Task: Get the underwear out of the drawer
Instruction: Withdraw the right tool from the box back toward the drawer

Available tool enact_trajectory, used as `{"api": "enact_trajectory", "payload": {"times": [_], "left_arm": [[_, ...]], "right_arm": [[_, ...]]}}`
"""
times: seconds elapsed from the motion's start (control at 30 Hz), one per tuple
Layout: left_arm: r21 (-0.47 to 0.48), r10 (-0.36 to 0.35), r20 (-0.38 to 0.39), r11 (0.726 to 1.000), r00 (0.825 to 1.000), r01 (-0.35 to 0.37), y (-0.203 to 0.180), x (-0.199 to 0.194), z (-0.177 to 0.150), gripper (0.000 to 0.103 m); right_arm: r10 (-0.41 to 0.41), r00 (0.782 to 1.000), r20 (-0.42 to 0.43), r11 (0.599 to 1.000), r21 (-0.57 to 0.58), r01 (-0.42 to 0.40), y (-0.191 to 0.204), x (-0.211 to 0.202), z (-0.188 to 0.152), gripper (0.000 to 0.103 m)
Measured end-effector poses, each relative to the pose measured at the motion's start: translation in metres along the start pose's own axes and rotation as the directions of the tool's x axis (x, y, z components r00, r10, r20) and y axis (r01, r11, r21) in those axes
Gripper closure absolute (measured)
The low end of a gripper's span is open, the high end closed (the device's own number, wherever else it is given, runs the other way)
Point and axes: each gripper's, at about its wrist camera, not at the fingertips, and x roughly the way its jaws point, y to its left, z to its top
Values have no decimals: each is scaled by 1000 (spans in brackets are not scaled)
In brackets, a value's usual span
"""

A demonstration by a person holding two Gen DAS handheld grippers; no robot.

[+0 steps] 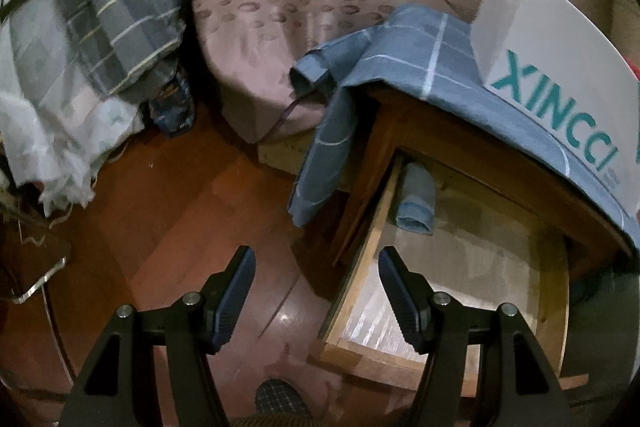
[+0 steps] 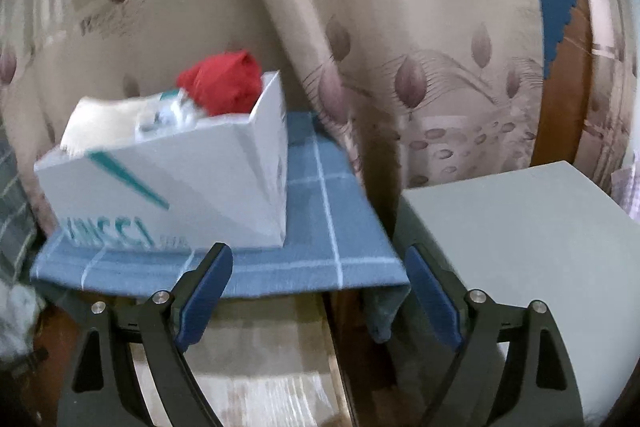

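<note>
A wooden drawer (image 1: 360,267) stands pulled open from a nightstand. A rolled blue piece of underwear (image 1: 416,199) lies at its back left corner on a pale liner. My left gripper (image 1: 316,259) is open and empty, hovering over the drawer's left edge and the floor. A white box (image 2: 168,187) sits on the blue checked cloth (image 2: 320,227) on the nightstand top; red underwear (image 2: 224,83) and white items lie in it. My right gripper (image 2: 320,263) is open and empty in front of the cloth's edge, above the drawer (image 2: 260,367).
A beige patterned curtain (image 1: 340,7) hangs behind the nightstand. Plaid bedding (image 1: 120,7) and white cloth (image 1: 60,131) lie at the left. Reddish wood floor (image 1: 180,207) spreads below. A grey flat-topped cabinet (image 2: 520,247) stands right of the nightstand. The white box (image 1: 552,47) shows in the left wrist view.
</note>
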Motion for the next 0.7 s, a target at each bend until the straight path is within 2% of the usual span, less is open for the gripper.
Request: {"api": "enact_trajectory", "payload": {"times": [0.13,0.23,0.47,0.7], "left_arm": [[107,4,20,994,1000,-6,-22,-4,0,37],[172,-30,20,985,999,26,-40,-5,0,37],[314,-89,-1,946,996,85,-75,-1,-4,37],[383,-125,-51,914,991,135,-91,12,-5,37]], "right_arm": [[38,998,-57,999,-34,-40,5,7,-13,17],[56,994,-95,996,-60,-62,8,13,-21,16],[74,985,-154,992,-86,-88,9,22,-37,16],[88,980,-176,990,-89,-105,11,26,-39,16]]}}
